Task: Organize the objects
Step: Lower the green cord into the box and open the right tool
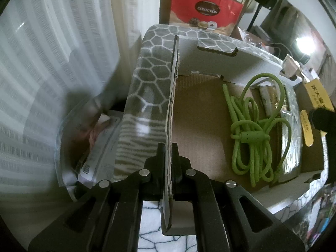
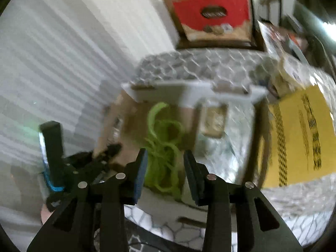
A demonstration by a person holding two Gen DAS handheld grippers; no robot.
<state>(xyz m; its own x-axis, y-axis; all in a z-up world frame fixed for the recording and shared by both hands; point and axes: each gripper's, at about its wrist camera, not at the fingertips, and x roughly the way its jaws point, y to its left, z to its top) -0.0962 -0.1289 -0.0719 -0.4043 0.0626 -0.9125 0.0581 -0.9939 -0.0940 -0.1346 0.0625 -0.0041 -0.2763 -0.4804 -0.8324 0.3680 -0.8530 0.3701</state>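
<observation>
An open cardboard box [image 1: 199, 113] lies on a grey-patterned blanket [image 1: 151, 71]. My left gripper [image 1: 168, 157] is shut on the box's left side wall [image 1: 171, 109], which stands on edge between the pads. A coiled green cable [image 1: 252, 134] lies inside the box on its right half, beside a silvery foil pouch [image 1: 292, 130]. In the blurred right wrist view my right gripper [image 2: 164, 168] is open and empty above the near edge of the box, with the green cable [image 2: 163, 147] just past its fingertips. The left gripper [image 2: 88, 166] shows at the left there.
A yellow printed box [image 2: 298, 134] lies to the right of the cardboard box. A red gift bag [image 1: 205, 10] stands behind the blanket. White curtains [image 1: 52, 63] fill the left. A clear bin of papers [image 1: 96, 147] sits left of the blanket.
</observation>
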